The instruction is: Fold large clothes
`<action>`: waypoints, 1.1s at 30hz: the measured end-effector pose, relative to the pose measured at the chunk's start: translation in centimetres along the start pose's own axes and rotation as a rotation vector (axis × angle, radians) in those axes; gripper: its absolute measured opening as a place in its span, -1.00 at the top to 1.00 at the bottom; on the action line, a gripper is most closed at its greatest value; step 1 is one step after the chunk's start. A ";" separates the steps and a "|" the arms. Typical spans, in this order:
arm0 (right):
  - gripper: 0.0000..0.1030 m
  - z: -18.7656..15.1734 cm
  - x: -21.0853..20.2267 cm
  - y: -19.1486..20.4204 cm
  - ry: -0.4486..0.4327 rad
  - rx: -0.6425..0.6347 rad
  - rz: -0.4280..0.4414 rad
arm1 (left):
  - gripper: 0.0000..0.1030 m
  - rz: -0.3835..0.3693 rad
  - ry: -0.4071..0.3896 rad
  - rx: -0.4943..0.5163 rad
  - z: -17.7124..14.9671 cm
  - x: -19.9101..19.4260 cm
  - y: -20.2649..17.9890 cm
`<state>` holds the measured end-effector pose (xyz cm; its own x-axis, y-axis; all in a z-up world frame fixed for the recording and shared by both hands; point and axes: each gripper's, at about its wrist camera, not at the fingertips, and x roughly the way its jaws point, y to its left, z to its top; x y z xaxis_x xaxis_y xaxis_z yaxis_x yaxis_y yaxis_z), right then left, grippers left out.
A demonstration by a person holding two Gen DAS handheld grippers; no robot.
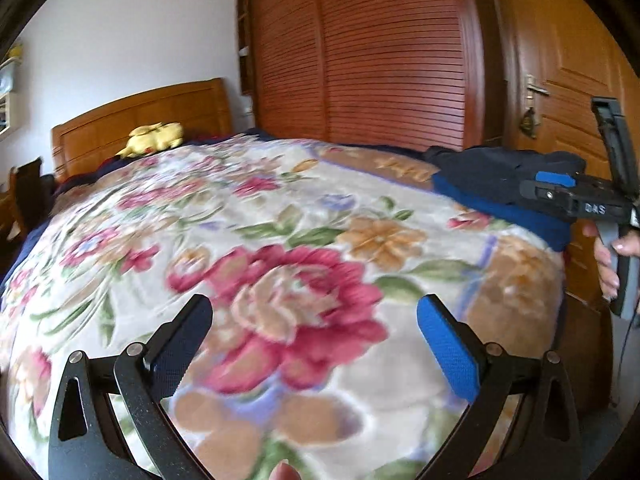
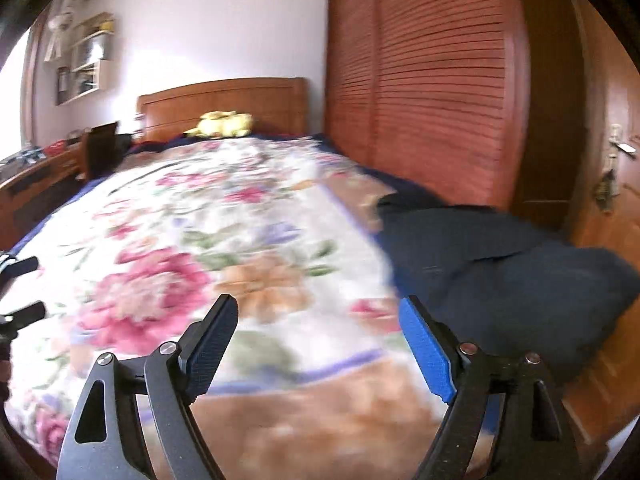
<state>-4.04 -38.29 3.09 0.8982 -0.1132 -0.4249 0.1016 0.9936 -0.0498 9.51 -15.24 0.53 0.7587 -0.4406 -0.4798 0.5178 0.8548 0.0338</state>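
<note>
Floral blanket (image 2: 240, 220) bears dark clothes (image 2: 500, 272) right of empty fingers (image 2: 426, 348).

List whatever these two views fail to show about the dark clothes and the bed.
- Dark navy clothes pile: right wrist view, motion blur hides its folds and garment count.
- The same pile in the left wrist view: near end covered by the right gripper.
- Floral plush blanket: near edge cut off by the frame bottom, behind the open left gripper.

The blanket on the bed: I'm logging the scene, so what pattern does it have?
The blanket is cream with large pink, orange and purple flowers, sharpest in the left wrist view.
</note>
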 end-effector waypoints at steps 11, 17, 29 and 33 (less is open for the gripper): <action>-0.63 2.4 0.5 8.5 -0.034 -0.053 0.180 | -0.99 0.146 0.003 -0.115 -3.6 -2.5 6.0; -0.63 1.5 -0.4 12.2 -0.071 -0.057 0.265 | -0.99 0.251 -0.037 -0.183 -4.6 -5.6 8.9; -0.63 -4.2 2.2 15.1 -0.135 -0.093 0.253 | -0.99 0.351 -0.068 -0.258 -6.4 -8.9 10.1; -0.63 -5.2 2.5 15.4 -0.137 -0.082 0.243 | -0.99 0.358 -0.068 -0.274 -7.0 -9.5 10.0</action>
<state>-2.47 -23.25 -3.40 0.9419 0.1345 -0.3079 -0.1531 0.9875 -0.0368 4.72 -0.58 -0.74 0.9000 -0.1135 -0.4209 0.1018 0.9935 -0.0504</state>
